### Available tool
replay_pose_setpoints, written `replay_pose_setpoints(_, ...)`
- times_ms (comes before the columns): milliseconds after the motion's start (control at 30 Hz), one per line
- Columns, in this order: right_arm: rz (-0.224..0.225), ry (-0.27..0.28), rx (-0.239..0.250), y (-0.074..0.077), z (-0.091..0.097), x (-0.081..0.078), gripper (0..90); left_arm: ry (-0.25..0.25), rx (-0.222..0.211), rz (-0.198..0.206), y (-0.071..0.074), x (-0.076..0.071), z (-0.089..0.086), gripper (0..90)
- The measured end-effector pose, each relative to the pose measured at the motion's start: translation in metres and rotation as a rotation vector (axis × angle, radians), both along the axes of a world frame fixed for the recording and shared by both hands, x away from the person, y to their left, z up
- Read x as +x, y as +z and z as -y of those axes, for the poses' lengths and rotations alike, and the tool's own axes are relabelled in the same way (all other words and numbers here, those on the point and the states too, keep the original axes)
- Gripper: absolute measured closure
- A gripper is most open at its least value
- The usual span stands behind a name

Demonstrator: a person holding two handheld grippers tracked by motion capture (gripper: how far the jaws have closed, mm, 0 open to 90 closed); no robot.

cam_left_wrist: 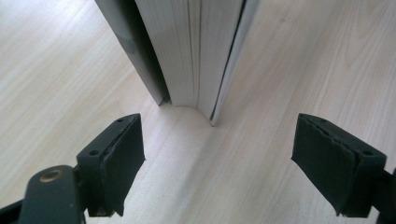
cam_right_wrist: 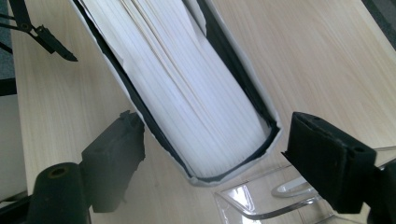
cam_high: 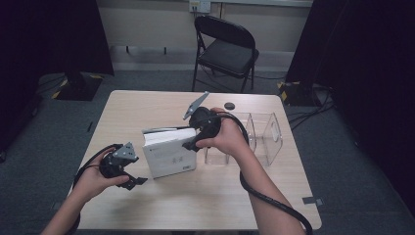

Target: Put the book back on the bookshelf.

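1. Table: light wood. A thick white book stands on its edge near the middle, spine side toward the person.
2. Clear plastic stand sits just right of the book, behind the right hand. In the right gripper view one corner of it lies just beside the book's end; contact between the two cannot be told.
3. Right gripper: jaws spread wide, one on each side of the book's top corner. A gap shows between each jaw and the covers; nothing is clamped. Held at the book's upper right end in the high view.
4. Left gripper: jaws wide apart and holding nothing, low over the table. In its own view it faces the book's near bottom corner, page block and covers straight ahead, not touching.
5. Left hand holds that gripper at the book's left, near the front-left part of the table.
6. Small dark round object lies on the far part of the table; what it is cannot be told.
7. Black folding chair stands beyond the table's far edge.
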State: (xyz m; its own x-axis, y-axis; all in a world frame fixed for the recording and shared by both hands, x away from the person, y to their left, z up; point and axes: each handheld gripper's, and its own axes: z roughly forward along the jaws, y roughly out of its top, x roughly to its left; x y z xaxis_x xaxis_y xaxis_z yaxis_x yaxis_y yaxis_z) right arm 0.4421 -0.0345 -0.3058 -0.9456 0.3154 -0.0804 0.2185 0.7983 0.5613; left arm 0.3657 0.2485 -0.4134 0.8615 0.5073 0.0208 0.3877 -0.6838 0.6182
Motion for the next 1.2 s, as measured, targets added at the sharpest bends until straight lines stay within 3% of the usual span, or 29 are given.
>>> replay_pose_setpoints(100, 0.007, 0.018, -0.008, 0.002, -0.002, 0.001, 18.5, -0.002, -0.005, -0.011, -0.007, -0.002, 0.000, 16.5)
replay_pose_setpoints(133, 0.008, 0.021, -0.024, 0.003, -0.004, 0.001, 18.5, 0.000, -0.006, -0.021, -0.015, -0.003, 0.001, 16.5)
replay_pose_setpoints(367, 0.011, 0.032, -0.023, 0.005, -0.008, 0.001, 18.4, 0.019, 0.000, -0.034, -0.037, -0.004, -0.002, 16.6)
replay_pose_setpoints(467, 0.012, 0.043, -0.026, 0.007, -0.011, 0.000, 18.5, 0.024, 0.006, -0.060, -0.048, -0.004, -0.004, 16.7)
replay_pose_setpoints(900, 0.016, 0.053, -0.018, 0.007, -0.020, 0.000, 18.4, 0.036, -0.002, -0.031, -0.064, -0.005, -0.006, 16.5)
replay_pose_setpoints(1033, 0.015, 0.049, -0.013, 0.006, -0.021, 0.000, 18.4, 0.034, 0.024, -0.029, -0.067, -0.005, -0.005, 16.5)
replay_pose_setpoints(1200, 0.010, 0.050, -0.018, 0.005, -0.022, 0.000, 18.4, 0.032, 0.008, -0.029, -0.072, -0.005, -0.004, 16.0)
